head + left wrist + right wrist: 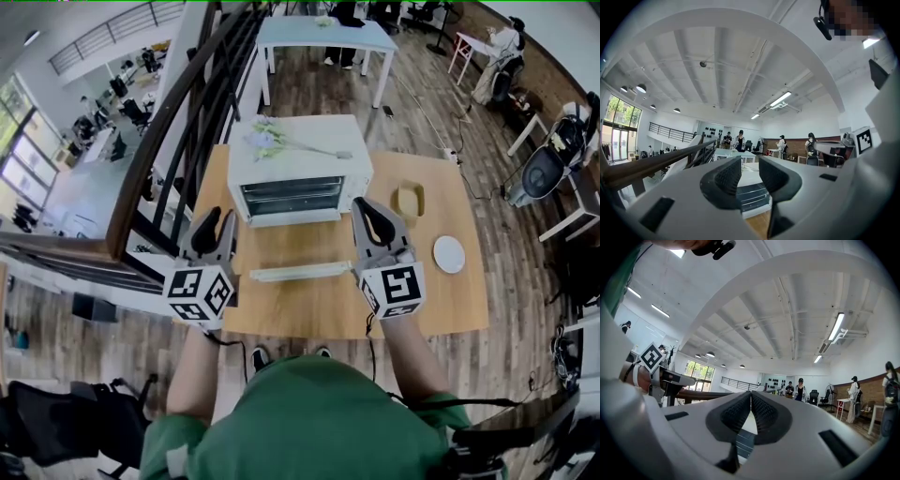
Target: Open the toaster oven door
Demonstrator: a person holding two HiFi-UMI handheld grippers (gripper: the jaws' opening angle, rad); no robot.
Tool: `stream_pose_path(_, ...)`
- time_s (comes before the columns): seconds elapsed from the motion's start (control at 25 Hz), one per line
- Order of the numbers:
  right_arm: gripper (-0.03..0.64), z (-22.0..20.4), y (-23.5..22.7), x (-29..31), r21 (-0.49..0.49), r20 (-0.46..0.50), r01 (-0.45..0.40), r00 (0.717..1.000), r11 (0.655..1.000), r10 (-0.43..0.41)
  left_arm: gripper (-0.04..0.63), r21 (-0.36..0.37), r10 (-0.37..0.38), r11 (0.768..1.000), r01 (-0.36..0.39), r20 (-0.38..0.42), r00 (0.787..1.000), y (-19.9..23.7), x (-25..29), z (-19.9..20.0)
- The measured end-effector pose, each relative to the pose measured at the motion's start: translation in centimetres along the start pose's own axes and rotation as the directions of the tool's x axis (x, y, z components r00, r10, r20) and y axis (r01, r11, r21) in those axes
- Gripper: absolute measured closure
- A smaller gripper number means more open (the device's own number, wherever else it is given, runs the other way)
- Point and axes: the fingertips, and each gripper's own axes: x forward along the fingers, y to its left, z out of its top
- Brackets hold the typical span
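Observation:
A white toaster oven (pixel 298 169) stands at the back middle of a wooden table (pixel 281 309); its front shows the racks inside. A white bar (pixel 300 272) lies level on the table before it, apparently the handle of the glass door folded down flat. My left gripper (pixel 216 225) hovers at the oven's front left corner, open with a narrow empty gap; the oven (pixel 751 196) shows between its pads. My right gripper (pixel 370 217) hovers at the front right corner, shut on nothing, its pads meeting in front of the oven (pixel 742 440).
A sprig of flowers (pixel 274 141) lies on the oven's top. A tan dish (pixel 409 200) and a white plate (pixel 449 254) sit on the table's right side. A dark stair railing (pixel 178 141) runs along the left. A white table (pixel 323 37) and people stand beyond.

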Motion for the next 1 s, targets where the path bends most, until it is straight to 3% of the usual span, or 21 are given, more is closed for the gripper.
stream_pose_path(1.0,0.594,-1.9,-0.4,-0.4,0.002,-0.013,-0.039,0.999,0.999,0.040,0.468,-0.027,0.047,0.998,-0.049,-0.062,0.997,0.0,-1.1,-4.2)
